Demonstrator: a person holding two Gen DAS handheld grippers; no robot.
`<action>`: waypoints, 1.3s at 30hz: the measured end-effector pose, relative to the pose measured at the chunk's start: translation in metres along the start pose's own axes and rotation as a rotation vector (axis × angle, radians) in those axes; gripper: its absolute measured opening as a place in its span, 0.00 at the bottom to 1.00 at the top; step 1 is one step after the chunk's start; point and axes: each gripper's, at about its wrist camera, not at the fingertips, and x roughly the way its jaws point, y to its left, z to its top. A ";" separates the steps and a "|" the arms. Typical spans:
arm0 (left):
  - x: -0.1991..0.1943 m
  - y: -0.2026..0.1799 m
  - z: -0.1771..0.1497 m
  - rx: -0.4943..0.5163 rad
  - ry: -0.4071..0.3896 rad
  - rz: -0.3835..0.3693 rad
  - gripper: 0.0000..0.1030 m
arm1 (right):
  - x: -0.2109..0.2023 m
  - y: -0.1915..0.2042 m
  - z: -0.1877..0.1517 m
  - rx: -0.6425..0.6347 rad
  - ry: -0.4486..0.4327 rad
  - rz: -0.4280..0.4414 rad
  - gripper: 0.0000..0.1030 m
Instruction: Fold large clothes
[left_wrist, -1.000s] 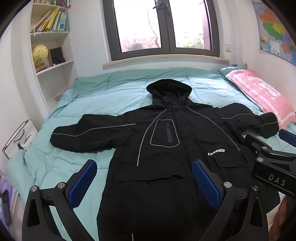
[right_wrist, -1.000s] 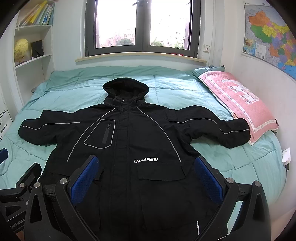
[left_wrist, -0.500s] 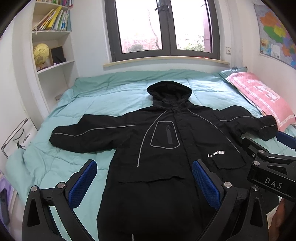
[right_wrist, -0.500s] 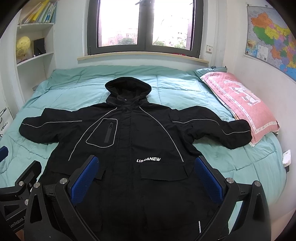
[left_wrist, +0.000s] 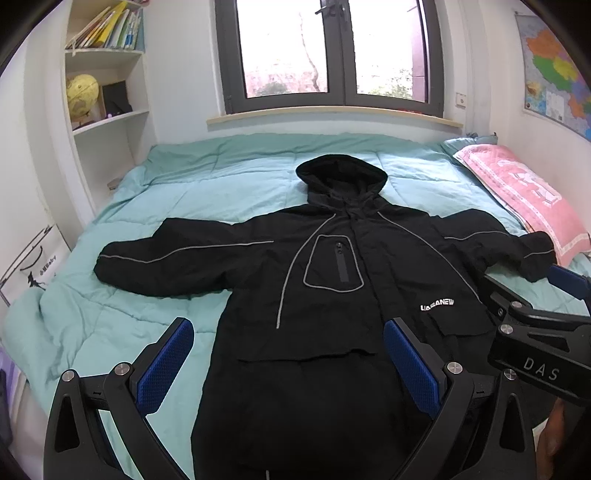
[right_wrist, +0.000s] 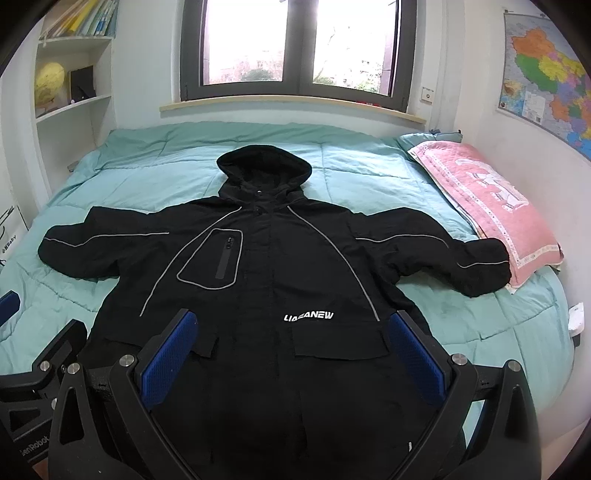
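Black hooded jacket (left_wrist: 332, 295) lies flat, front up, on the teal quilt (left_wrist: 155, 310), both sleeves extended sideways, hood toward the window (right_wrist: 295, 48). Left gripper (left_wrist: 288, 362): fingers spread, holding nothing, above the hem. Right gripper (right_wrist: 291, 354): fingers spread, holding nothing, above the lower front. Pink pillow (right_wrist: 487, 195) touches the right-hand cuff.

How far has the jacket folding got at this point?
Done: the black jacket lies spread flat, front up, on the green quilt. In hand: nothing; left gripper and right gripper hover open above its hem. Left: every fold, sleeves and hood included.
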 end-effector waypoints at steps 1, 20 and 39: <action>0.002 0.002 0.000 -0.007 0.003 -0.002 0.99 | 0.001 0.002 0.000 -0.003 -0.007 -0.001 1.00; 0.091 0.141 0.010 -0.281 -0.011 0.021 0.99 | 0.105 0.060 0.021 0.034 -0.006 0.068 1.00; 0.279 0.447 0.014 -0.848 0.052 0.068 0.99 | 0.225 0.100 -0.042 -0.170 -0.049 -0.067 1.00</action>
